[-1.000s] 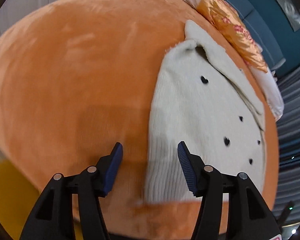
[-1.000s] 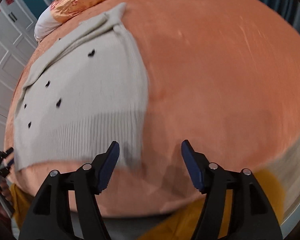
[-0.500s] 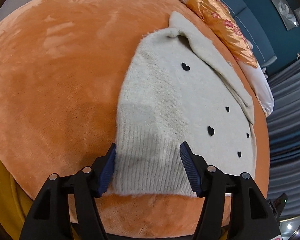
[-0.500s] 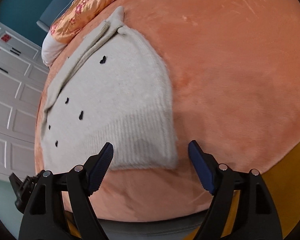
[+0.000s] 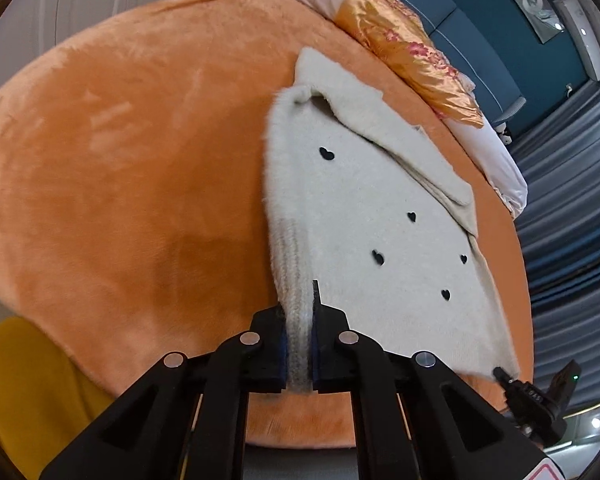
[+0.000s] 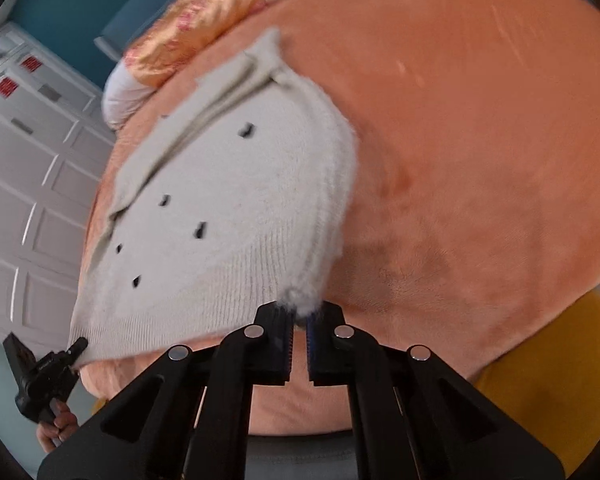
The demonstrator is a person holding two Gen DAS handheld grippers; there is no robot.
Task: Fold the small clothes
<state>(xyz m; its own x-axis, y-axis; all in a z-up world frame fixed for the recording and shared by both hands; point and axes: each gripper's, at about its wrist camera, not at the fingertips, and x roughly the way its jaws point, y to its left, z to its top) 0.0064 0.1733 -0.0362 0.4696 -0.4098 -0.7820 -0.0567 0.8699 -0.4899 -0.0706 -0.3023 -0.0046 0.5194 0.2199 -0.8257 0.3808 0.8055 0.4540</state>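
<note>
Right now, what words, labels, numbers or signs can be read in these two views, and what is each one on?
No text reads clearly.
Red stickers on the white cabinet doors: too blurred to read.
White marking on the right gripper: too small to read.
Red-edged label on the left gripper: cut off by the frame.
Sweater: black hearts only, no lettering.

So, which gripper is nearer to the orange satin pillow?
Cannot tell: left gripper and right gripper each clamp a near hem corner of the sweater, both far from the pillow.
</note>
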